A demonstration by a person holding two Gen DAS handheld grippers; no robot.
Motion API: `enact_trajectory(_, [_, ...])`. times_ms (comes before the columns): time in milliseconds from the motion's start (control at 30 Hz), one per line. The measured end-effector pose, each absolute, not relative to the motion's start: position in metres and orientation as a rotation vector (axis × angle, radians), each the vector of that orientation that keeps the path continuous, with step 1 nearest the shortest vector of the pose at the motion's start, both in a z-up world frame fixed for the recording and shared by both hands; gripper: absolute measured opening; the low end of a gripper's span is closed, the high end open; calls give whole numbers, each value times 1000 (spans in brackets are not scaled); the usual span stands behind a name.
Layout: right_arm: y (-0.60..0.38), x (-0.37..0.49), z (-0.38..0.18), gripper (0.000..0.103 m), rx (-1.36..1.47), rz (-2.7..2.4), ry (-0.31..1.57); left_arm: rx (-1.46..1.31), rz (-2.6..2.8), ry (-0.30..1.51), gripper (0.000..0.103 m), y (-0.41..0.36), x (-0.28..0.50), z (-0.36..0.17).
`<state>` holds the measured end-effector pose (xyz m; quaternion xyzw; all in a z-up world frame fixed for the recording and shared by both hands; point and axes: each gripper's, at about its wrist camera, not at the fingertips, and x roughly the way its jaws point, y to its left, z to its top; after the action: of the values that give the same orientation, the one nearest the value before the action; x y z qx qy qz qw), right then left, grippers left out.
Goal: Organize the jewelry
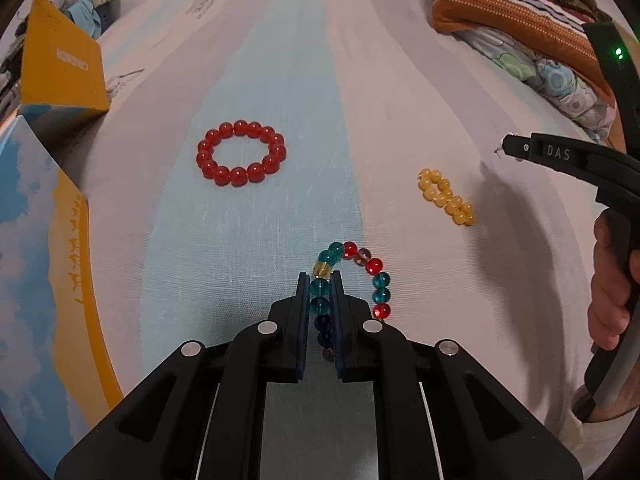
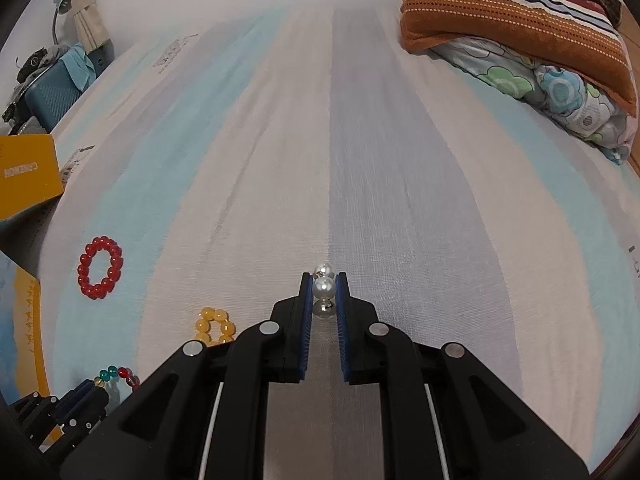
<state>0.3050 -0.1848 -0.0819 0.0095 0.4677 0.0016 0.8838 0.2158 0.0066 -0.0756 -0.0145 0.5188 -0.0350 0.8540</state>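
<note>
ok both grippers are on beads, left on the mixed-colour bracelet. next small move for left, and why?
Probably lift it straight up a little. The left gripper is shut on the teal beads of the multicolour bracelet, whose other beads lie on the striped sheet. A small lift tests the grip before carrying. The right gripper is shut on the pearl beads, clear of the path.

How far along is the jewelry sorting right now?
Nothing looks put away yet. In hand: the left gripper is shut on the multicolored bead bracelet, and the right gripper is shut on a pearl bead piece. Left: the red bracelet and yellow bracelet lie loose on the bedsheet, away from the boxes.
</note>
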Motion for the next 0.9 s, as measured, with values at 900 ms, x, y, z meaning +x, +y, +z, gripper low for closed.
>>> enact_trajectory(900, [-169, 238, -28, 11, -6, 26, 914, -51, -71, 997, 9, 19, 164, -7])
